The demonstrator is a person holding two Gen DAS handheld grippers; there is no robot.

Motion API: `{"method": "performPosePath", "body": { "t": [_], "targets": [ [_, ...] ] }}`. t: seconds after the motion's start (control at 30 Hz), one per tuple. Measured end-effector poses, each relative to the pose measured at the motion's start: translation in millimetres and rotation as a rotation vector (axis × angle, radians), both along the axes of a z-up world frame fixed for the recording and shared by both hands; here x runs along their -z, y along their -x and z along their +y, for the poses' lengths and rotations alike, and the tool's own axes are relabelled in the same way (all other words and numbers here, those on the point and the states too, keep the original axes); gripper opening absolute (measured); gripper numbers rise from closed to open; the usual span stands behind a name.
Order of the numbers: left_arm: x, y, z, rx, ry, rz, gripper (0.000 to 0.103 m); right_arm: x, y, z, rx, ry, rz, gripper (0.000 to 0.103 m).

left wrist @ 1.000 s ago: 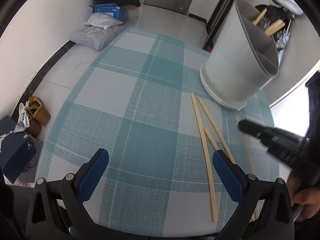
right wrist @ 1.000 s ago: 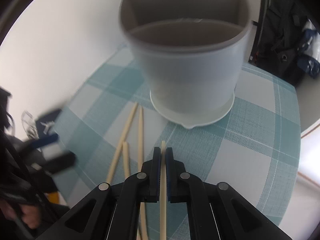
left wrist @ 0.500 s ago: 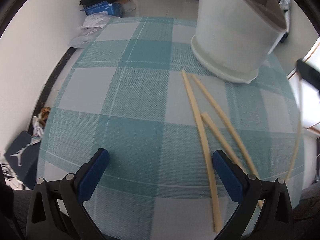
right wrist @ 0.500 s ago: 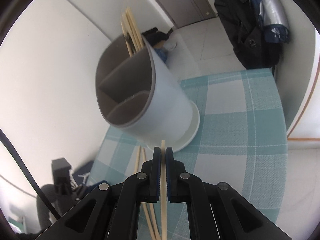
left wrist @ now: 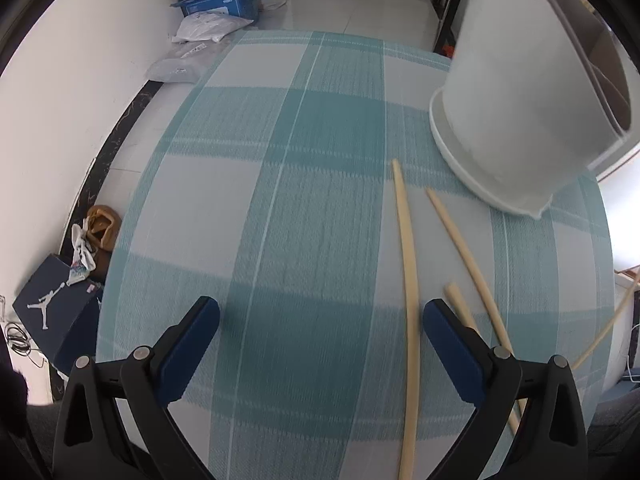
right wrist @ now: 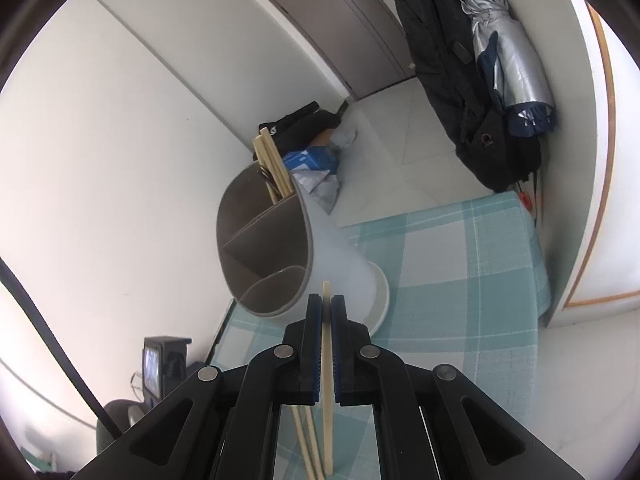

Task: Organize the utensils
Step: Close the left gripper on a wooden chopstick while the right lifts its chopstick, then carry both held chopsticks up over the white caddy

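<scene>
A white utensil holder (left wrist: 516, 92) with grey divided compartments stands on the teal checked tablecloth (left wrist: 280, 208); in the right wrist view the holder (right wrist: 280, 256) has several chopsticks (right wrist: 274, 168) in its far compartment. Three bamboo chopsticks lie on the cloth: a long one (left wrist: 408, 264), a second (left wrist: 464, 256) and a short-looking third (left wrist: 460, 304). My left gripper (left wrist: 320, 320) is open and empty, low over the cloth just left of them. My right gripper (right wrist: 326, 304) is shut on one chopstick (right wrist: 327, 380), lifted above the table near the holder; that chopstick shows at the left wrist view's right edge (left wrist: 600, 340).
The table's edges drop to a tiled floor with bags and a blue box (left wrist: 216, 4), shoes (left wrist: 102, 228) and a dark shoebox (left wrist: 52, 308). Dark coats and a silver umbrella (right wrist: 504, 52) hang by the door on the right.
My right gripper has lifted its chopstick off the cloth and risen, tilting so the holder appears farther and to the left. My left gripper has moved forward toward the lying chopsticks.
</scene>
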State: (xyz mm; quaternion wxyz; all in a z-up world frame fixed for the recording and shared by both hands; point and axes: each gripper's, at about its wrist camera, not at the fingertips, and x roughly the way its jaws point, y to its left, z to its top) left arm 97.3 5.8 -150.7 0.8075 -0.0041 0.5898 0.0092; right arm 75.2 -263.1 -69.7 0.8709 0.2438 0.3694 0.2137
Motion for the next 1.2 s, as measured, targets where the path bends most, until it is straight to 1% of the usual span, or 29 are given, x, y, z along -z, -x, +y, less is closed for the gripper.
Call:
{"method": "performPosePath", "body": {
  "t": [0.17,0.23,0.27,0.3,0.33,0.37,0.4,0.43,0.47,0.5,0.53,0.57,0.6,0.63,0.67,0.83,0.97,1.1,1.2],
  "targets": [
    [1.6,-21.4,1.0,-0.004,0.011,0.000,0.095,1.3,-1.8,1.9,-0.007,0.016,-0.003,0.004],
    [2.3,-26.6,-6.1,0.023,0.004,0.003,0.084,2.5,-2.9,2.5,-0.012,0.013,-0.003,0.004],
    [1.5,-28.0,-9.3,0.035,-0.005,-0.002,0.084,2.6,-3.3,2.9,-0.014,0.015,-0.004,0.004],
    [0.5,-30.2,-11.5,0.047,-0.006,-0.006,0.078,2.8,-3.9,3.3,-0.017,0.016,-0.005,0.004],
    [-0.4,-32.5,-14.6,0.061,0.006,-0.007,0.069,2.7,-4.2,3.8,-0.019,0.016,-0.006,0.004],
    [-2.0,-33.9,-15.8,0.066,0.006,-0.009,0.065,3.0,-4.9,4.2,-0.021,0.017,-0.007,0.004],
    [-3.2,-35.5,-14.9,0.071,0.008,-0.010,0.054,3.4,-5.7,4.4,-0.022,0.017,-0.008,0.004],
    [-4.3,-36.2,-16.7,0.078,0.018,-0.014,0.041,3.4,-6.1,4.6,-0.023,0.016,-0.009,0.004],
    [-5.6,-36.5,-18.4,0.081,0.021,-0.020,0.034,3.5,-6.8,4.7,-0.025,0.016,-0.009,0.004],
    [-6.7,-36.8,-18.6,0.082,0.026,-0.025,0.019,3.6,-7.5,4.8,-0.025,0.017,-0.010,0.004],
    [-7.2,-37.5,-17.9,0.081,0.043,-0.028,0.007,3.6,-8.0,4.7,-0.025,0.017,-0.010,0.004],
    [-7.2,-38.5,-15.7,0.071,0.070,-0.027,0.003,3.6,-8.0,4.7,-0.025,0.017,-0.010,0.004],
    [-7.6,-40.1,-13.0,0.054,0.092,-0.025,0.002,3.3,-8.3,4.9,-0.024,0.017,-0.011,0.004],
    [-7.5,-40.2,-7.3,0.027,0.130,-0.025,0.001,2.6,-8.4,5.1,-0.024,0.019,-0.014,0.004],
    [-8.9,-40.9,-4.3,0.009,0.147,-0.032,0.001,1.7,-8.2,5.7,-0.024,0.023,-0.018,0.004],
    [-31.4,-32.7,3.2,-0.040,0.158,-0.126,0.001,-2.2,-2.8,9.2,-0.022,0.039,-0.041,0.004],
    [-59.6,-15.8,10.0,-0.073,0.190,-0.216,0.001,-4.9,4.2,13.8,-0.013,0.064,-0.058,0.004],
    [-87.9,-3.1,16.0,-0.077,0.249,-0.302,0.001,-10.4,13.1,18.9,-0.007,0.079,-0.088,0.004],
    [-104.0,1.8,13.8,-0.054,0.259,-0.365,0.001,-14.7,19.9,22.4,-0.002,0.098,-0.114,0.004]
  ]
}}
